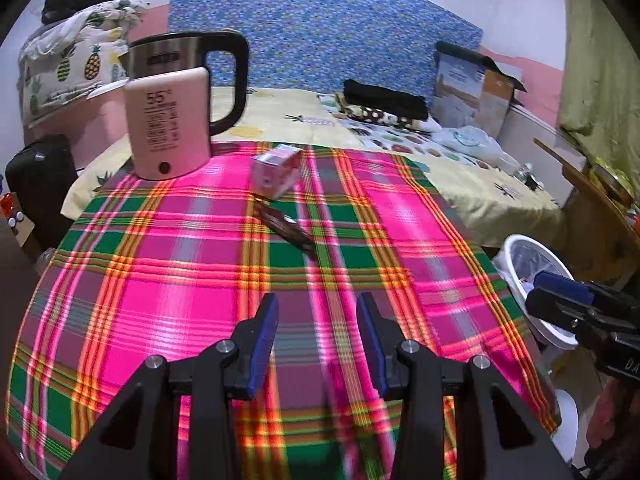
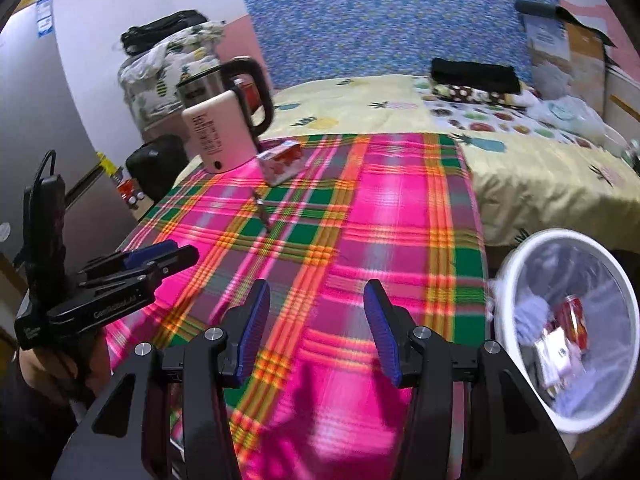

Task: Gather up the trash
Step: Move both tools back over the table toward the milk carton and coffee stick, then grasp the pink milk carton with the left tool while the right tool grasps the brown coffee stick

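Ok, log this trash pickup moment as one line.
left gripper: open, empty | right gripper: open, empty | small carton, dark wrapper: on plaid cloth | bin: holds trash

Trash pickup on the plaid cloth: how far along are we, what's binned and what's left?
Done: the white bin beside the table already holds a red can and a pale carton. In hand: nothing; the left gripper and right gripper are both open and empty over the plaid cloth. Left: the small pink carton near the kettle and the dark wrapper in front of it.
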### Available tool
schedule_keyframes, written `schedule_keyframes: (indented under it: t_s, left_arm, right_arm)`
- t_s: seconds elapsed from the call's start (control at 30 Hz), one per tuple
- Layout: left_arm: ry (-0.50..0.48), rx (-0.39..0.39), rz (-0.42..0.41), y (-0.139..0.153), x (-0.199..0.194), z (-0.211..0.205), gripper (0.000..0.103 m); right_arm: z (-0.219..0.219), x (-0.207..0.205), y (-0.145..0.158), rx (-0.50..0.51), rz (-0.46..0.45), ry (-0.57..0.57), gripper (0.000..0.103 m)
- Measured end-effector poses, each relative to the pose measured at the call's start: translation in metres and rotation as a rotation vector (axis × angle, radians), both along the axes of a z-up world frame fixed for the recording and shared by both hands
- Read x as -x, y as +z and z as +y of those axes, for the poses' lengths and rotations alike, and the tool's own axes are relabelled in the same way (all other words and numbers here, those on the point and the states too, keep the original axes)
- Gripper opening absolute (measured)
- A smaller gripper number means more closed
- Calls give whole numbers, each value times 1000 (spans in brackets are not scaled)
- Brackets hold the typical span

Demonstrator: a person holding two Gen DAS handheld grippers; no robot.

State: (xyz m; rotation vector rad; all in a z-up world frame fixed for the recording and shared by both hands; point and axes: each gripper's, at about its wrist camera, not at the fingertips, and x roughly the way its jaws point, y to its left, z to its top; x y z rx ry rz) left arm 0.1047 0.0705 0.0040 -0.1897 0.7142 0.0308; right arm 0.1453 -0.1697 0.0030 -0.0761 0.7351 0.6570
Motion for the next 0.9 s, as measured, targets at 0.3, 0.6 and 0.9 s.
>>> schedule_keyframes:
  t_s: [0.3,0.6,0.9]
  left_arm:
    - [63,-32,-1,1,-11,41,42]
    - [56,-41,20,-5,-31,69,42]
    - [57,13,34,-12,-47,94,55]
  right_arm:
    - [49,-19,-6,37,25,96,50]
    - [94,-49,-21,89,52,135,48]
    - [119,-68,-39,120,91,164,35]
